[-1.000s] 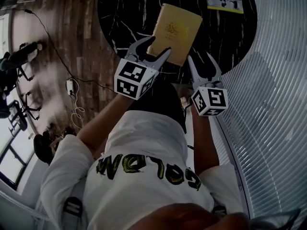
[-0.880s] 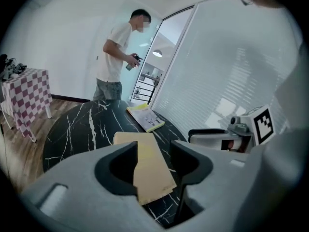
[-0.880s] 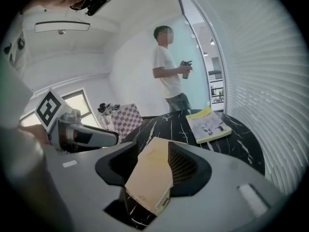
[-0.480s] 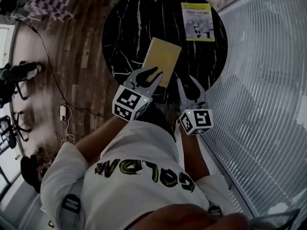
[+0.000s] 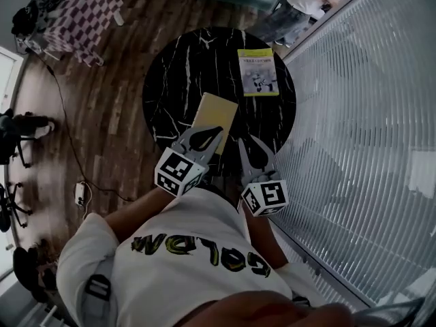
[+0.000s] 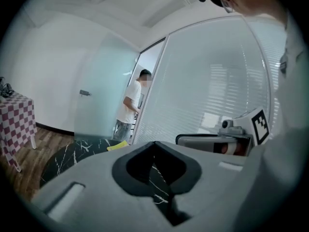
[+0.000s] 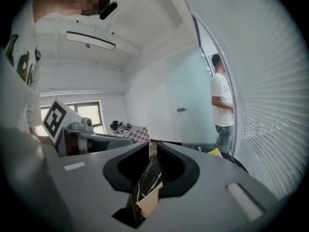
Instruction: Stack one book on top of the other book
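A tan book [image 5: 215,115] lies flat on the round black marble table [image 5: 170,80]; it also shows through the right jaws [image 7: 148,206]. A second book [image 5: 257,71] with a white and green cover lies further back, apart from the first. My left gripper [image 5: 216,131] hangs above the tan book's near end, shut with nothing in it [image 6: 154,144]. My right gripper [image 5: 249,146] floats just right of that book; its jaws are closing, a narrow gap remains and nothing is between them [image 7: 151,148].
A glass wall with blinds [image 5: 368,114] curves along the right of the table. A person [image 6: 130,105] stands by the glass door beyond the table. A checkered small table [image 5: 78,16] stands on the wooden floor at the far left.
Both grippers have risen away from the table, which looks smaller now. The left jaws went from wide open at the tan book's corner to shut. The right jaws narrowed. The tan book stayed lying.
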`<state>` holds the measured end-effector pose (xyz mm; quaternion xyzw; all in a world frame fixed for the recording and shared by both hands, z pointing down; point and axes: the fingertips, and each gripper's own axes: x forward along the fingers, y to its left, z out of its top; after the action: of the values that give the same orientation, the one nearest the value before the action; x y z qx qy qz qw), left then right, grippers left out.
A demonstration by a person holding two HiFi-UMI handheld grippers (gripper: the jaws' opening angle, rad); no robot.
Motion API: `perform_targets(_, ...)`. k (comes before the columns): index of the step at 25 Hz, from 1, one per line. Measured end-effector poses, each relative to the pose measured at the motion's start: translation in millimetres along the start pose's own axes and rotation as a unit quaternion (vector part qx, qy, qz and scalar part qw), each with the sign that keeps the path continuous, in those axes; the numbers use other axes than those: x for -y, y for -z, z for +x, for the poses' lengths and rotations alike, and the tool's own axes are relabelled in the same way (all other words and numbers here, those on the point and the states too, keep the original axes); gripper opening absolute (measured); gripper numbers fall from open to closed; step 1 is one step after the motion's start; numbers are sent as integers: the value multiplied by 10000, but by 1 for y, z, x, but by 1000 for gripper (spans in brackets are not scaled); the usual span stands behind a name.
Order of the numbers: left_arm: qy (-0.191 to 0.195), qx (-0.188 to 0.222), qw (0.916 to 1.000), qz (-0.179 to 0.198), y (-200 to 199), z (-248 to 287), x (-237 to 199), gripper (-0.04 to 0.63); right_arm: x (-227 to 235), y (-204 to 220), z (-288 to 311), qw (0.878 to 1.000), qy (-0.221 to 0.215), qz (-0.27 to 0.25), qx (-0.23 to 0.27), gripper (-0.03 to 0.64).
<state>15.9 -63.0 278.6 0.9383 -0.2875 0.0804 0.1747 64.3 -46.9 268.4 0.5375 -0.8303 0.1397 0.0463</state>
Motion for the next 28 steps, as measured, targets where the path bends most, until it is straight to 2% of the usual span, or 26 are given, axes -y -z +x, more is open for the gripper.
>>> perform_targets(5,189,162,9997,-12,-8,-11,25,3,-14,-19,-9,9997,-119,-86,196,43)
perform_targets(9,219,554,9982,-37,-25,-19,34,3,-22,-30,-15,9992,-172,-145,338,27)
perform_targets(14,349,839,9957,184,-40,-26,41,3,-31,-41,-23,9983,-183,-199,509,3)
perform_targets(18,372,893,9947,354,-46,-27,41,3,-37,-47,-25,9975,-192,-296,611,2)
perform_targets(28,435,892,9945,344,-43,-18,44,3,-31,-45,-28,9960,-151,-390,796,2)
